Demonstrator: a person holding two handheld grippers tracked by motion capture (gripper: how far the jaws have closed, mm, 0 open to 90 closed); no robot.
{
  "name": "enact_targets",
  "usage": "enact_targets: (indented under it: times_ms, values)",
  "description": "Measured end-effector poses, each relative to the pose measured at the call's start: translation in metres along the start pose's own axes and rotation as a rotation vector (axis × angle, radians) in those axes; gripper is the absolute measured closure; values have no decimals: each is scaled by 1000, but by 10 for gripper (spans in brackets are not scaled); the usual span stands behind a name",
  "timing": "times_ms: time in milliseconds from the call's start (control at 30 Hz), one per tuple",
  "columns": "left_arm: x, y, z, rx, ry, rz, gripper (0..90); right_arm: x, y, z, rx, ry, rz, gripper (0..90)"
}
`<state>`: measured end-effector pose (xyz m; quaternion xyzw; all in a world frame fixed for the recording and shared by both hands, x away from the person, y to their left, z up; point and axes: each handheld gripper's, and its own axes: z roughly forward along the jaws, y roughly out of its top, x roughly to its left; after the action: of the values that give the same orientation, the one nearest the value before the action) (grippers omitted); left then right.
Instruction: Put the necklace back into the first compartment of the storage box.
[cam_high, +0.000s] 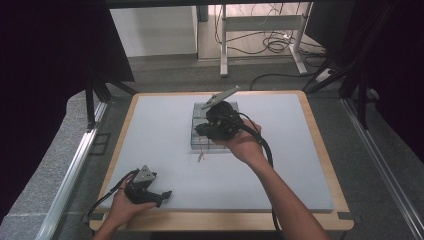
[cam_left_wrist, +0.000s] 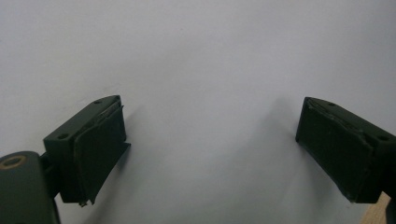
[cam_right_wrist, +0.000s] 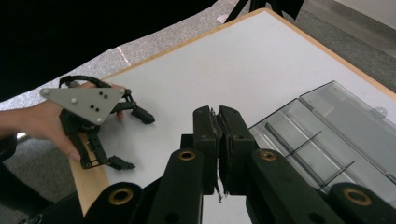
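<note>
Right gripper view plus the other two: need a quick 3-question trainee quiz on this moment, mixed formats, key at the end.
1. True or false: the left hand-held gripper is shut.
2. Multiple choice: the right hand-held gripper has its jaws A) wide apart, B) pressed together, C) clamped around the lid.
3. Fill in: the clear plastic compartment box lies ____ on the grey mat.

Key: 1 false, jaws stand wide apart over bare mat. 2 B. 3 open, its lid folded back.
</note>
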<state>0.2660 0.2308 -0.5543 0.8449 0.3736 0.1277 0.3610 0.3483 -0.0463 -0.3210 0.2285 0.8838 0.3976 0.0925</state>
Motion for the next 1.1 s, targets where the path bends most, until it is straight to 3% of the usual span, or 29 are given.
enact_targets:
  times_ms: [367,700,1100]
  values:
    - [0,0,0,0,0,1,84,-20,10,5,0,-36,30,851]
    - [0,0,0,-2,-1,0,84,-43,17,9,-31,-52,92,851]
    - [1,0,0,1,-7,7,84,-60,32,21,-24,-91,107,851]
